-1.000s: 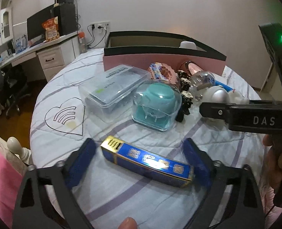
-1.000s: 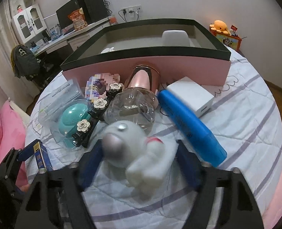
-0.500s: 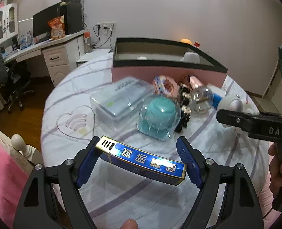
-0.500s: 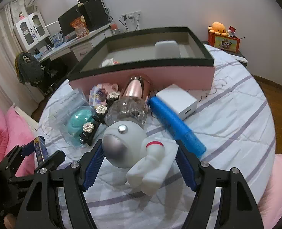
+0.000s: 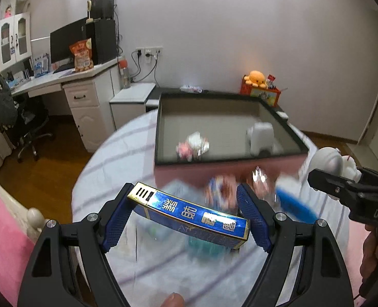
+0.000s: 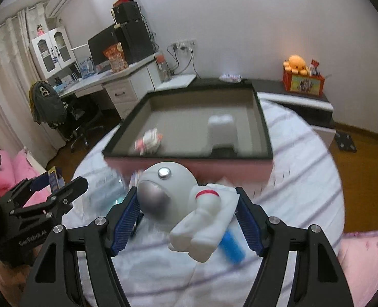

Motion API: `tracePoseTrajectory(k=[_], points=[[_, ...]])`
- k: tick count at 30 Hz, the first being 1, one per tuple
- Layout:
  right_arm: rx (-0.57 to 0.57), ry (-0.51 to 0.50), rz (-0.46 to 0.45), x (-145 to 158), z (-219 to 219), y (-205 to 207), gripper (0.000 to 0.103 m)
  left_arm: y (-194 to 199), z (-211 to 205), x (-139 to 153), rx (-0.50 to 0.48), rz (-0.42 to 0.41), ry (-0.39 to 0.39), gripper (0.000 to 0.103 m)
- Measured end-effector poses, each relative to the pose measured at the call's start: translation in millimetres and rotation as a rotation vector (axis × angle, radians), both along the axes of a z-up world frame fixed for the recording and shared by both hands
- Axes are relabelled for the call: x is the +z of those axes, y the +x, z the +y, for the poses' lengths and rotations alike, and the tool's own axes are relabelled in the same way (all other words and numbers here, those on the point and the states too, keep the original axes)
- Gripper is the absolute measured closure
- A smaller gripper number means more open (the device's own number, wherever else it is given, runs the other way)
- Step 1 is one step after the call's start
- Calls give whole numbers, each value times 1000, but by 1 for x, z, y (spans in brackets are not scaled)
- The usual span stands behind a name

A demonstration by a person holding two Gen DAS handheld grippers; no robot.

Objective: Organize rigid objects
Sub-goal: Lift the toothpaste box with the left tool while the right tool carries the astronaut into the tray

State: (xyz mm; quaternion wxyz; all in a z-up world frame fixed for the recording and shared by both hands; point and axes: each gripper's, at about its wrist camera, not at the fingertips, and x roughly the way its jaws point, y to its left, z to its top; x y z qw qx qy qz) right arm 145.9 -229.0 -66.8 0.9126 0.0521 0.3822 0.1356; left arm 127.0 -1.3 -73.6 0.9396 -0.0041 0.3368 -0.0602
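Landmark: large shallow pink-sided storage box with a black rim (image 5: 229,176) (image 6: 189,165), standing on the round table under a white cloth with purple stripes (image 5: 117,168) (image 6: 304,179).
Left gripper (image 5: 189,215): its blue-padded fingers (image 5: 117,220) clamp the two ends of a long blue and gold rectangular carton with printed characters (image 5: 189,213); the carton is lifted clear of the cloth, in front of the box's near wall and slightly tilted.
Right gripper (image 6: 187,212): its jaws press on a white plastic astronaut figure with a grey visor (image 6: 186,202), held in the air in front of the box's near wall; in the left wrist view the figure (image 5: 329,161) shows to the right of the box's near corner.
Inside the box: a small pink and white toy (image 5: 192,145) (image 6: 149,142) near the front wall, and a white rounded block (image 5: 261,138) (image 6: 220,129) toward the right side, apart from each other.
In front of the box: blurred objects on the cloth, among them a blue cylinder (image 5: 293,204) (image 6: 231,247); the rest is too smeared to name.
Behind the box: an orange plush octopus (image 5: 256,78) (image 6: 296,64) sits on a red printed box (image 6: 305,83).
Left of the box: a white desk with drawers (image 5: 84,94) (image 6: 119,89).
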Motion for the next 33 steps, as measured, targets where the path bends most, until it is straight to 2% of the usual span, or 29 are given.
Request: tracePoseTrajectory(k=[8, 14, 20, 28, 30, 32, 33], points=[[7, -14, -54, 31, -7, 71, 30, 87, -9, 30, -5, -26, -19, 21], [5, -27, -24, 26, -7, 130, 30, 151, -21, 35, -12, -6, -4, 21], [-19, -30, 62, -3, -14, 184, 30, 205, -31, 13, 0, 53, 14, 21], [-15, -40, 178, -43, -15, 211, 29, 241, -44, -31, -2, 172, 49, 20], [-23, -30, 189, -48, -17, 211, 29, 242, -45, -35, 4, 177, 63, 14], [-26, -17, 194, -49, -19, 210, 23, 239, -45, -34, 5, 173, 63, 4], [-31, -14, 197, -49, -21, 208, 20, 237, -44, -33, 5, 167, 62, 3]])
